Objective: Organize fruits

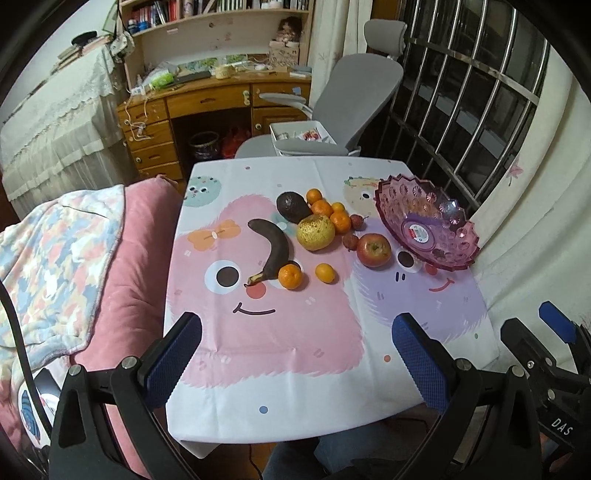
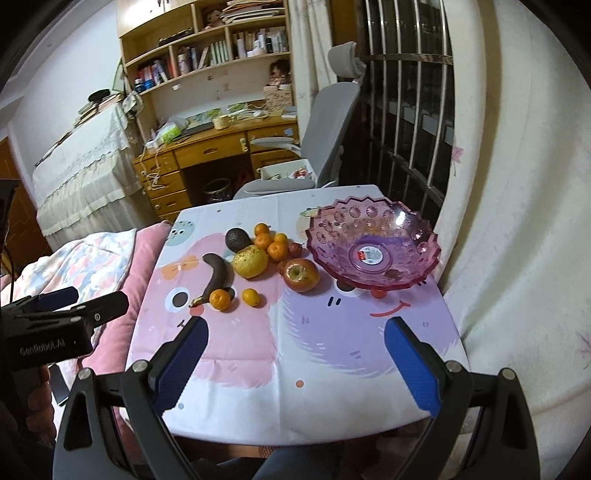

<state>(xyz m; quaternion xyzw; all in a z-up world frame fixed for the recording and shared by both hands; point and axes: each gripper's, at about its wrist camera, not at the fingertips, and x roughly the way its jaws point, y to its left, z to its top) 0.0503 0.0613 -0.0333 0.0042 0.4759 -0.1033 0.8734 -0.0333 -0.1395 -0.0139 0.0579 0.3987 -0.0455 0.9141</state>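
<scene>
A wooden desk (image 1: 207, 99) with drawers stands at the far wall, and a bookshelf (image 1: 218, 11) is above it. A grey chair (image 1: 354, 96) is near the barred window (image 1: 472, 92) on the right. On the left there is a pink sofa (image 1: 129, 266) with a blanket (image 1: 55, 258).

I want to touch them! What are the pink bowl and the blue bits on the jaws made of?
The pink bowl looks like clear tinted plastic, maybe glass: see-through, shiny, moulded flower patterns, a sticker inside. The blue pads look like matte rubber, going by their fine bumpy grid texture.
</scene>
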